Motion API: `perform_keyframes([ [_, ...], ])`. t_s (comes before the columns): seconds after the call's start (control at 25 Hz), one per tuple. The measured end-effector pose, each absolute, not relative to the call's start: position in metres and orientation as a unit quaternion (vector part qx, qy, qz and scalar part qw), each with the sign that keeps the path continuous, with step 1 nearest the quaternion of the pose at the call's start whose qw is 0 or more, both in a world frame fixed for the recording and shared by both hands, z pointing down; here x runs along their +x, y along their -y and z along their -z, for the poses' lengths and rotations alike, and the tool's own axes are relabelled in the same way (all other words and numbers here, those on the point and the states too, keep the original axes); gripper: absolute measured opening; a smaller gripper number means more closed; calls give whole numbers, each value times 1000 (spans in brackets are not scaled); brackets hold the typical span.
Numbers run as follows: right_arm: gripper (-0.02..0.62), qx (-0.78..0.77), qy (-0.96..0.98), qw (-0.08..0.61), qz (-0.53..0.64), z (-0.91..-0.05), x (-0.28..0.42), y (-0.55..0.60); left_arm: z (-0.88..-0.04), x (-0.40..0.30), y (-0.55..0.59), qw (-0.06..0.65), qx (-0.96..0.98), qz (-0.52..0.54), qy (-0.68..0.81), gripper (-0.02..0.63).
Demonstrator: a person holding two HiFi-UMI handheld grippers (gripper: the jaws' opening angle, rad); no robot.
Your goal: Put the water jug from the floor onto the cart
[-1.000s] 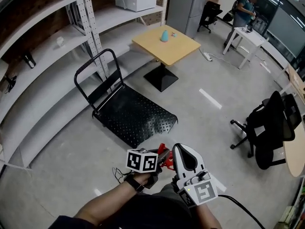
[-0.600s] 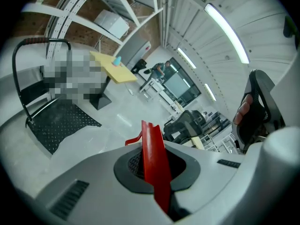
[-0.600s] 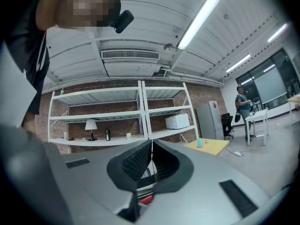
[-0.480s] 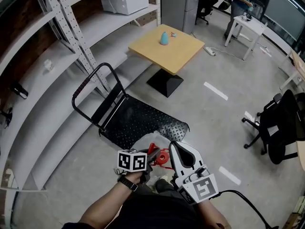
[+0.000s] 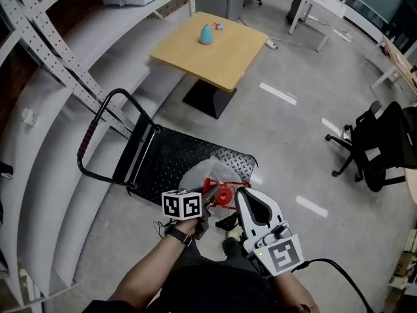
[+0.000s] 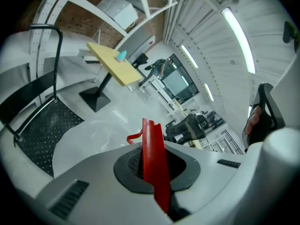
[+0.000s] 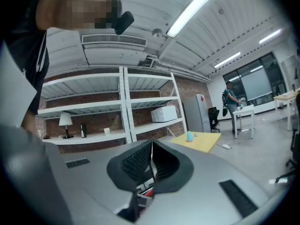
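Holding the jug (image 5: 207, 175) by its red handle (image 6: 152, 144), we note the left gripper (image 6: 154, 156) clamped on that strip, pads pressed to both of its sides. In the head view the jug's clear body hangs at lower centre, over the near edge of the black cart (image 5: 171, 158) and just above the studded deck. Its red cap (image 5: 225, 194) sits between the two grippers.

We see the right gripper (image 7: 151, 161) with its pads together and only a thin pale edge in the seam. Something red shows below the pads, and we cannot tell whether it is gripped.

Each gripper's cube carries black-and-white square markers, and we can read no lettering on them or on the jug.

The cart's handle (image 5: 98, 135) stands up at the left. A yellow table (image 5: 215, 44) with a small blue thing (image 5: 206, 34) is at upper centre, and a black chair (image 5: 381, 149) is at the right edge.
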State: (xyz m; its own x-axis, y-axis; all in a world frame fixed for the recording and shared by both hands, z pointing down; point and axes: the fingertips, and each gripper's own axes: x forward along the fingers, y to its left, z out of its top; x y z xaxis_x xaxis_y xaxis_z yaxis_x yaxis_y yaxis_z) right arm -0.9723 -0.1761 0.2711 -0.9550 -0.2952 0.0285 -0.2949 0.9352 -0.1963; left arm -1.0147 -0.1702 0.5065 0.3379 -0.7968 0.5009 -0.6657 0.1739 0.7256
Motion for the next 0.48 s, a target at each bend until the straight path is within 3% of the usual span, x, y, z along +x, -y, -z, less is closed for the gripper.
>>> perform_keyframes([
  [0.48, 5, -259, -958, -11, 120, -419, -1060, 210, -657, -1103, 220, 535, 677, 30, 505, 3],
])
